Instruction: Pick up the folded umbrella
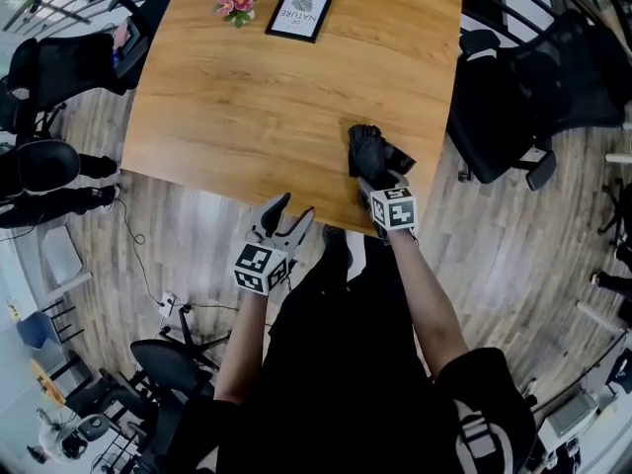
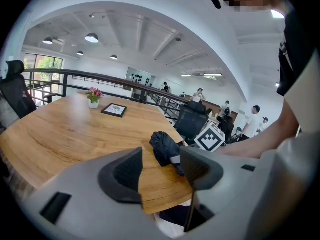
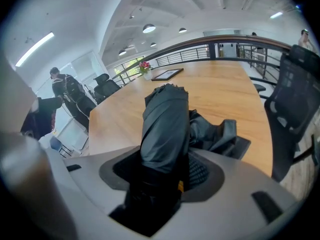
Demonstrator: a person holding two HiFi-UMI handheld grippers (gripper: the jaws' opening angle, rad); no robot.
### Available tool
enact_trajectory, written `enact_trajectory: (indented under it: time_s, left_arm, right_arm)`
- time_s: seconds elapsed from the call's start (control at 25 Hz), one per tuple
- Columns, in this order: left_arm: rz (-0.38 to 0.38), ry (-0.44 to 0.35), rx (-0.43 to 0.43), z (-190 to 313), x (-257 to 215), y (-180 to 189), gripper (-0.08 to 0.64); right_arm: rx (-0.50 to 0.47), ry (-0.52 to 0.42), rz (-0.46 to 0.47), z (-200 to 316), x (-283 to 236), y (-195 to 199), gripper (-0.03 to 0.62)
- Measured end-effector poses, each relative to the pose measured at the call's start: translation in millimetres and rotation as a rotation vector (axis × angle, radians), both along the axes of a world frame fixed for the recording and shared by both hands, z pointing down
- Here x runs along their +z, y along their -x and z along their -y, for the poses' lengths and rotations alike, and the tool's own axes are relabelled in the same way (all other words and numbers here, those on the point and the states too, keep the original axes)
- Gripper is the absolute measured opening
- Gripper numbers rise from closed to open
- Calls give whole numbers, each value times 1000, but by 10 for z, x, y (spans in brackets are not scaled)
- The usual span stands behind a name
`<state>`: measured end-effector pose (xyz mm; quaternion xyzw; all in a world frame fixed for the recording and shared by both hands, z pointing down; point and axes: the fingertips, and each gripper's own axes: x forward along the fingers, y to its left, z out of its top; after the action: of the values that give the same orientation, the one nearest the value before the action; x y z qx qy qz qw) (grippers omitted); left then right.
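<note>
The folded umbrella [image 1: 367, 154], black with a loose strap, lies near the front right edge of the wooden table [image 1: 247, 97]. My right gripper [image 1: 380, 181] reaches over that edge and is shut on the umbrella's near end. In the right gripper view the dark fabric roll [image 3: 165, 124] fills the space between the two jaws, whose pads press on it. My left gripper [image 1: 286, 210] hovers at the table's front edge, left of the umbrella, open with nothing between its fingers. In the left gripper view the umbrella [image 2: 165, 149] lies just beyond its right jaw.
A framed picture [image 1: 300, 13] and a small pot of flowers [image 1: 237, 4] stand at the table's far side. Black office chairs sit to the right [image 1: 513, 107] and left [image 1: 59, 67]. A railing runs behind the table, and people stand in the background.
</note>
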<state>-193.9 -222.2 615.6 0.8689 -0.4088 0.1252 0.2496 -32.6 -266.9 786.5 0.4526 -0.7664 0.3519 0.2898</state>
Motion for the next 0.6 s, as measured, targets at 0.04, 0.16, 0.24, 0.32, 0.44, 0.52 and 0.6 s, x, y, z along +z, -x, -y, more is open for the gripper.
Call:
enact_trajectory:
  time_s: [0.04, 0.16, 0.24, 0.32, 0.44, 0.52, 0.6]
  left_arm:
    - [-5, -4, -6, -2, -18, 9, 249]
    - [-14, -25, -15, -4, -107, 26, 249]
    - [-20, -43, -20, 15, -181, 46, 249]
    - [-25, -61, -25, 32, -254, 78, 249]
    - [-27, -85, -36, 37, -335, 143, 249]
    - [-33, -103, -47, 37, -399, 185, 249]
    - [-35, -124, -54, 28, -476, 219, 249]
  right_arm:
    - [-6, -5, -3, 2, -23, 4, 249]
    - [-19, -19, -11, 11, -112, 23, 249]
    - [-21, -31, -10, 35, -193, 40, 249]
    - [-21, -48, -11, 69, -293, 58, 249]
    - [-28, -71, -13, 104, -438, 91, 249]
    - [-34, -90, -15, 123, -540, 108, 249]
    - [-37, -109, -20, 135, -650, 118, 249]
